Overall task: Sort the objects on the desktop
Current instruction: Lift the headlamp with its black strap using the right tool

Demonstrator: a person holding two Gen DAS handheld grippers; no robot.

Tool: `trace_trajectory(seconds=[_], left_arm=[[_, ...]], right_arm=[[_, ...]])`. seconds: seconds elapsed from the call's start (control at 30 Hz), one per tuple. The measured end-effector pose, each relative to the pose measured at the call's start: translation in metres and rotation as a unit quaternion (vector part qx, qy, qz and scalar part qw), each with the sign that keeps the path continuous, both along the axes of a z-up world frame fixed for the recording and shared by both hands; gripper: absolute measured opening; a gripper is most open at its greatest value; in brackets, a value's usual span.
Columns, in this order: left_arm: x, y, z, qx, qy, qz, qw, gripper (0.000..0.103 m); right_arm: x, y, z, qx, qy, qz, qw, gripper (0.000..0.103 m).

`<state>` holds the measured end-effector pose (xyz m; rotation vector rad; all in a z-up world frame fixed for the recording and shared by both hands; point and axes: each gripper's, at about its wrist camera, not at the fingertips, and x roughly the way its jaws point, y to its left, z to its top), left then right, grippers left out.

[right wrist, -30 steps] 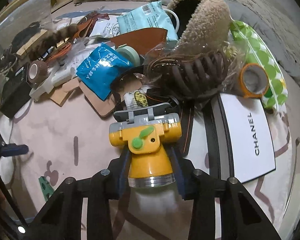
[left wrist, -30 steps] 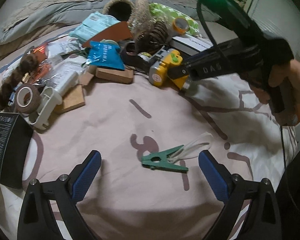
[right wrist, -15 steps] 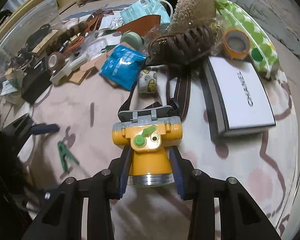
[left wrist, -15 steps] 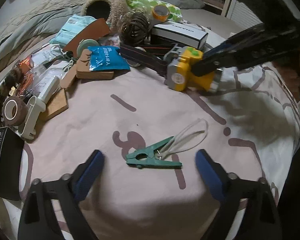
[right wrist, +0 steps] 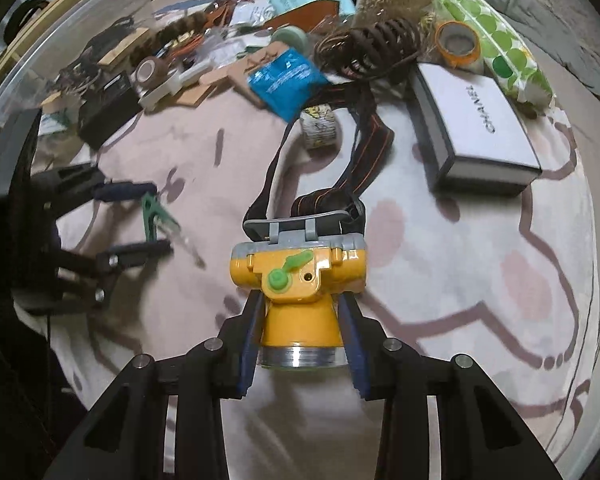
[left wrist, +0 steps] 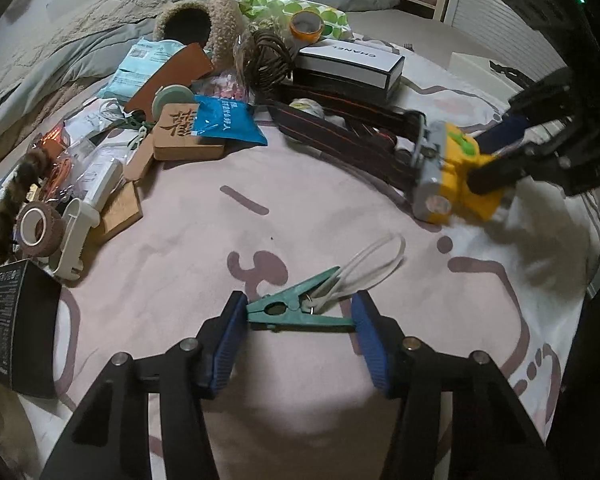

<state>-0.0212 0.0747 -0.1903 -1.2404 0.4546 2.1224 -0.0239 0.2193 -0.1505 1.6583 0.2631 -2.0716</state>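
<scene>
Status: sorting is at an early stage. Two items are being handled; the bulk of the clutter is unsorted.

Pile, 9 to 12 o'clock in the left wrist view. These items lie untouched on the pink sheet point(left wrist: 172, 280):
- black box point(left wrist: 18, 324) at 9 o'clock, at the frame edge;
- brown tape roll point(left wrist: 40, 228), just beside a white holder point(left wrist: 74, 240);
- wood block point(left wrist: 182, 136) with a blue pouch point(left wrist: 226, 124) lying on it;
- fleece slipper point(left wrist: 204, 28) at 12 o'clock;
- orange tape point(left wrist: 306, 26);
- white box point(left wrist: 348, 66) at 1 o'clock.

None of these appears grouped. A clear bin wall point(right wrist: 72, 36) shows at 10 o'clock in the right wrist view. Whether it is the destination cannot be told.

Left gripper point(left wrist: 298, 322), 6 o'clock. The jaws are closing. The green clip point(left wrist: 296, 312) lies lengthwise between the blue pads point(left wrist: 226, 344). The clip's nose touches the left pad and its tail reaches the right pad. The clip rests on the sheet and is not lifted. A white loop point(left wrist: 374, 262) trails from it toward 1 o'clock.

Right gripper point(right wrist: 300, 342), 3 o'clock in the left wrist view. It pinches the yellow headlamp point(right wrist: 298, 292) by its neck. The lamp is held over the sheet, well apart from the pile. Its black strap point(right wrist: 364, 148) trails back toward the pile.

Remaining, by judgement: complete the clip grasp, deposit both items, then clear the pile.
</scene>
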Motion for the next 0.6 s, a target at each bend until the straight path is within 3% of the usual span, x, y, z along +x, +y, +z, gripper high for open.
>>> trace_trajectory(seconds=[0.13,0.2,0.37,0.6], left_arm=[[0.005,-0.012,0.009,0.001,0.009,0.004,1.0,0.054],[0.006,-0.02,0.013,0.004,0.009,0.01,0.9999,0.054],[0.011,-0.039,0.018,0.001,0.011,0.021,0.9997,0.054],[0.019,-0.05,0.013,-0.008,0.004,0.021,0.9997,0.054]], right_arm=[[0.016,-0.01,0.006,-0.013,-0.007,0.02,1.0,0.036],[0.024,-0.019,0.013,-0.032,-0.014,0.039,0.999,0.02],[0.034,-0.036,0.024,-0.026,0.0,0.069,0.997,0.019],[0.019,-0.018,0.031,-0.046,-0.004,0.008,0.999,0.02]])
